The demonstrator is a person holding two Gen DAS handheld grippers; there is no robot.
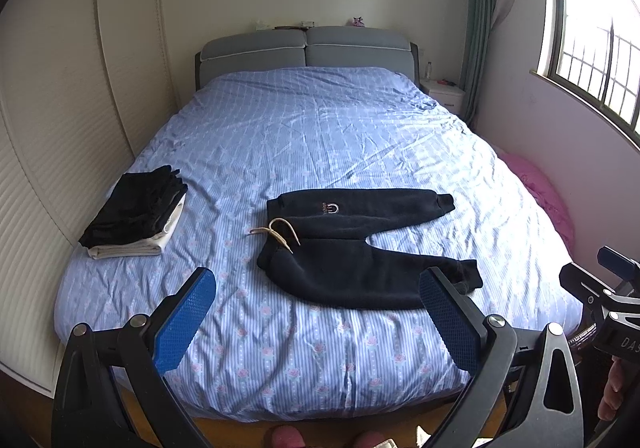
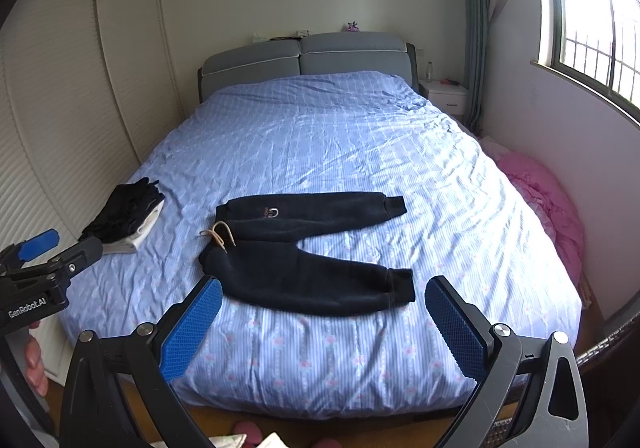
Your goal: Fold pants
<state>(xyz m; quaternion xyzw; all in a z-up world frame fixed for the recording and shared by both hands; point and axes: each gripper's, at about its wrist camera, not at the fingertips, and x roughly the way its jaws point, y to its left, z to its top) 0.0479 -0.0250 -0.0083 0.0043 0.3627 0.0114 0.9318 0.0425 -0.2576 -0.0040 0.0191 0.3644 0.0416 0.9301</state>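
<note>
Dark navy fleece pants (image 1: 360,244) lie flat on the blue bed (image 1: 320,135), waist to the left with a tan drawstring (image 1: 276,234), legs spread to the right. They also show in the right wrist view (image 2: 304,252). My left gripper (image 1: 316,316) is open and empty, held above the bed's foot edge, short of the pants. My right gripper (image 2: 324,324) is open and empty, also near the foot edge, just before the lower leg cuff (image 2: 400,284).
A stack of folded dark and white clothes (image 1: 136,213) sits at the bed's left edge. A pink bundle (image 2: 548,203) lies right of the bed. White wardrobe (image 1: 60,127) on the left, nightstand (image 1: 442,93) and window at right.
</note>
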